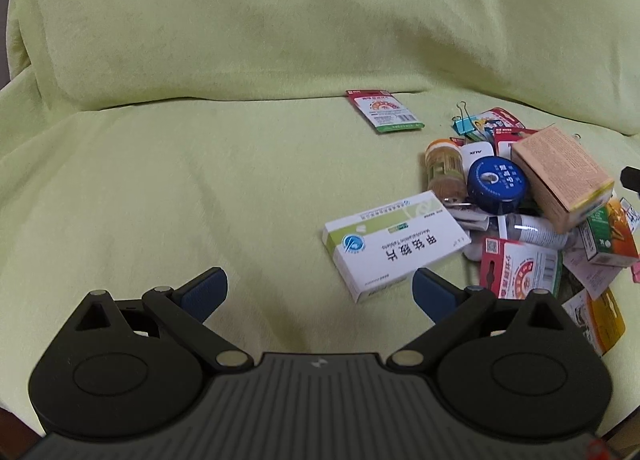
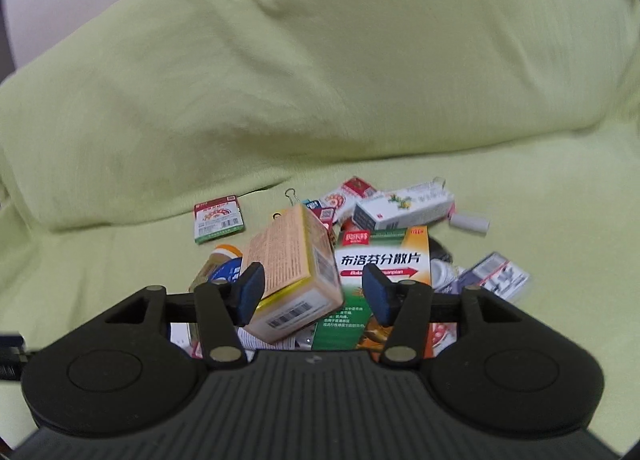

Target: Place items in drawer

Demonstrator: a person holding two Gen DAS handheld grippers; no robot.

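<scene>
A heap of small items lies on the seat of a green-covered sofa (image 1: 200,188). In the left wrist view my left gripper (image 1: 320,284) is open above the seat, with a white medicine box (image 1: 396,244) just beyond its right finger. A blue round tin (image 1: 496,184) and a tan carton (image 1: 560,176) sit on the heap. In the right wrist view my right gripper (image 2: 312,276) is open over the heap. The tan carton (image 2: 288,260) lies tilted between its fingers, close to the left one. A green and orange box (image 2: 384,260) lies under the right finger. No drawer is visible.
A red and green sachet (image 1: 384,110) lies apart from the heap near the backrest (image 1: 280,20). A toothpick jar (image 1: 444,168), binder clips (image 1: 464,122), a white carton (image 2: 404,208) and a grey cylinder (image 2: 470,223) are in or beside the heap. Bare seat stretches to the left.
</scene>
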